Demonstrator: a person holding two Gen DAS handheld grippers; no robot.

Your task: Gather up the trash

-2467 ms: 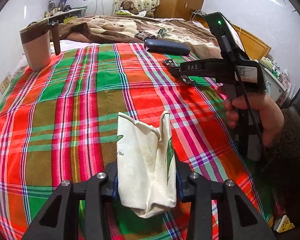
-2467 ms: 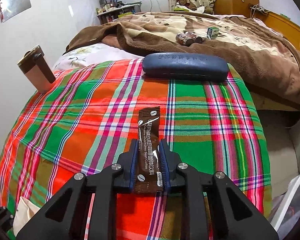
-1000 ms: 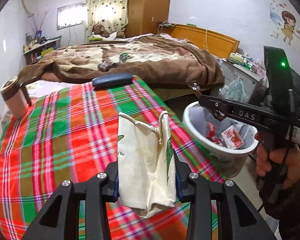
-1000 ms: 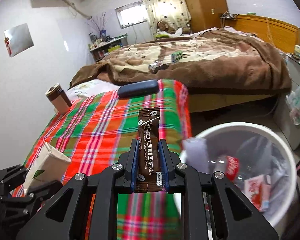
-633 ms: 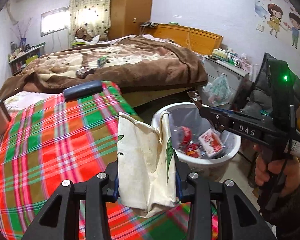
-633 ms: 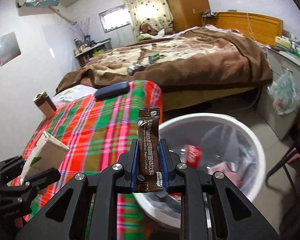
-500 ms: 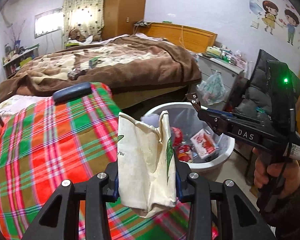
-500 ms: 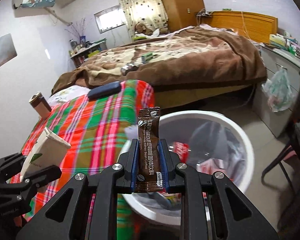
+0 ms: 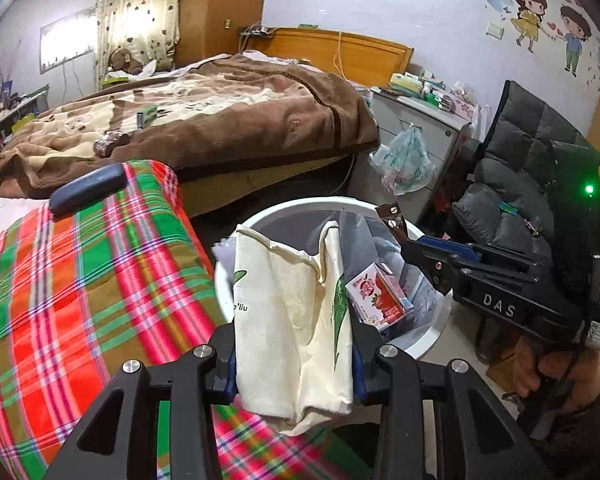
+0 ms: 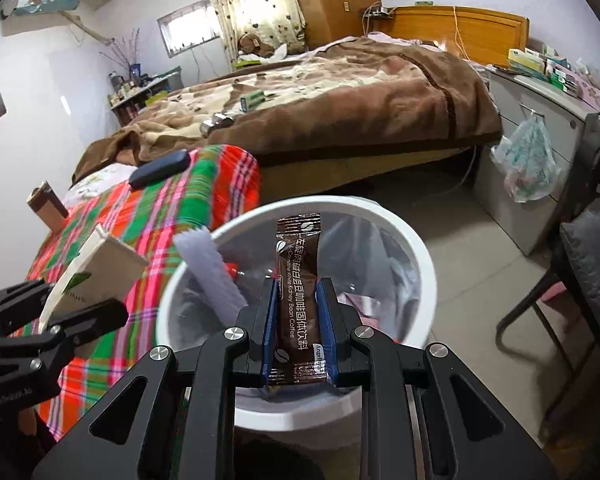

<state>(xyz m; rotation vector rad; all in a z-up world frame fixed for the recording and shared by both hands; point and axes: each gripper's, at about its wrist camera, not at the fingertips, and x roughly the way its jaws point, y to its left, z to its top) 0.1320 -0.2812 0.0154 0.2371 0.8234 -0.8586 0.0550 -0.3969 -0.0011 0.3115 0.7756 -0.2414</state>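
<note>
My left gripper [image 9: 294, 354] is shut on a crumpled cream paper cup [image 9: 288, 320] and holds it at the near-left rim of the white trash bin [image 9: 300, 205]. My right gripper [image 10: 298, 328] is shut on a brown coffee sachet [image 10: 299, 292] and holds it upright over the bin [image 10: 416, 248]. The right gripper also shows in the left wrist view [image 9: 396, 226], over the bin's right side. The left gripper with the cup shows in the right wrist view [image 10: 88, 276], left of the bin. A red carton [image 9: 380, 294] and other trash lie inside.
A plaid-covered table [image 9: 80, 280] is left of the bin, with a dark glasses case [image 9: 88, 190] and a brown mug [image 10: 46, 204]. A bed with a brown blanket [image 9: 220, 120] lies behind. A dark chair [image 9: 520, 184] and grey cabinet [image 10: 540, 128] stand right.
Both grippers have swung right from over the plaid table to the bin, still holding the cup and the sachet. The bin now fills the middle of both views.
</note>
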